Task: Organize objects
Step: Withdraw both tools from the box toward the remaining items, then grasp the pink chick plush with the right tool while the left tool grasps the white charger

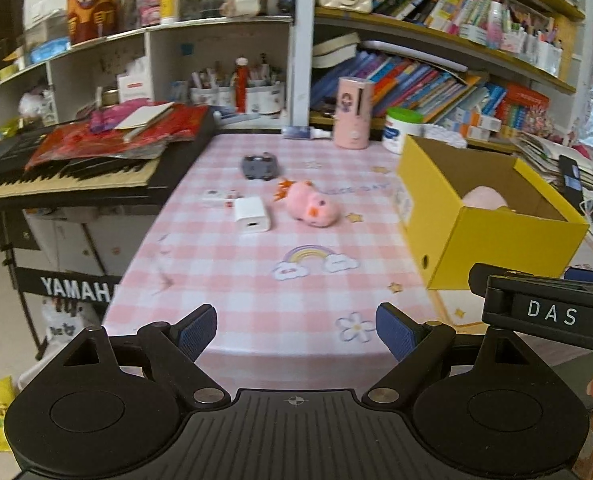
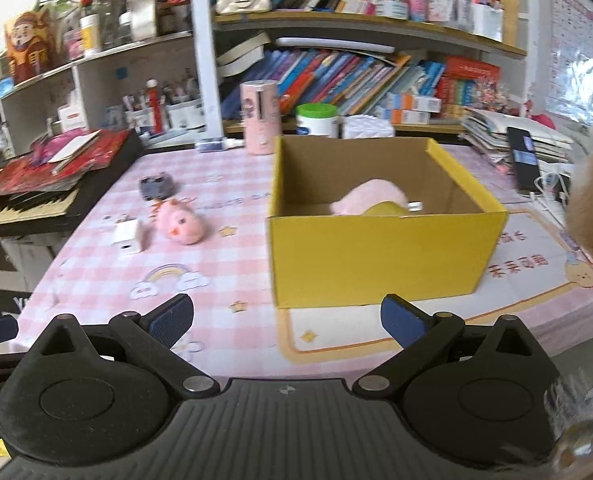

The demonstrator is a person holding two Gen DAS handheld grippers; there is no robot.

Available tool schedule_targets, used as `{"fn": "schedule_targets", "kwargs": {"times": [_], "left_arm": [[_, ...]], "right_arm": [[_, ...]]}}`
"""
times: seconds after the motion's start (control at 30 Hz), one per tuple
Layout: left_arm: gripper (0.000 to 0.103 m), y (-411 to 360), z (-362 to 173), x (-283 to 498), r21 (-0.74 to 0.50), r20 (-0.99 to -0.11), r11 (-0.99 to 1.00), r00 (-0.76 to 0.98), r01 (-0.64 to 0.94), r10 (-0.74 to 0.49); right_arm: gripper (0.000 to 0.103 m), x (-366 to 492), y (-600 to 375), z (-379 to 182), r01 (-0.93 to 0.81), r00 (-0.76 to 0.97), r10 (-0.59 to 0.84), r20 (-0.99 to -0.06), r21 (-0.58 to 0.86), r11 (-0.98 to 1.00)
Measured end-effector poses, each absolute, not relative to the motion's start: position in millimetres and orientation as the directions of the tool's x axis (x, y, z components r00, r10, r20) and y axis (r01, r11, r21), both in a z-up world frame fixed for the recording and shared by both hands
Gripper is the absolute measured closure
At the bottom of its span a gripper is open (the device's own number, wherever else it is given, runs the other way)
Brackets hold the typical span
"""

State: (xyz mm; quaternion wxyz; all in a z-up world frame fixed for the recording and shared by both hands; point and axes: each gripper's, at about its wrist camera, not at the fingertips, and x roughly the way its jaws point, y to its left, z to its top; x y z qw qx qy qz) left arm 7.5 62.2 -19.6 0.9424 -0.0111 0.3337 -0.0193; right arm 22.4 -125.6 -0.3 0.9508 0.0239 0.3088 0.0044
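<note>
While both the left gripper (image 1: pixel 296 336) and the right gripper (image 2: pixel 286 326) hover with jaws spread wide and empty, the yellow cardboard box (image 2: pixel 376 256) stands on the pink checked tablecloth (image 1: pixel 236 280). Left of the box lie a pink plush pig (image 1: pixel 310 208), a white charger (image 1: pixel 251 216) and a dark toy car (image 1: pixel 259 167); another pink plush (image 2: pixel 370 198) lies inside the box.

Box-hidden pink plush (image 2: pixel 370 198), half visible

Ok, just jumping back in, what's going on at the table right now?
A person holds both grippers short of the table, neither gripping anything: the left gripper and right gripper are open and empty. The yellow box already holds a pink plush. Still out on the tablecloth: a pink pig toy, a white charger and a dark toy car.
</note>
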Motion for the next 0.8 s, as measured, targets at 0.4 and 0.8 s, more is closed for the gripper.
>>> {"fn": "schedule_targets", "kwargs": {"times": [0.4, 0.8], "left_arm": [[0.014, 102.5, -18.9, -6.6, -0.032, -0.625, 0.999, 0.781, -0.015, -0.009], [0.014, 121.9, -23.8, -0.2, -0.057, -0.632, 0.998, 0.775, -0.033, -0.010]], "right_arm": [[0.002, 13.1, -81.8, -0.6, -0.057, 0.802, 0.084, -0.591, 0.064, 0.996], [0.002, 18.7, -55.7, -0.3, -0.094, 0.794, 0.107, -0.598, 0.053, 0.994]]}}
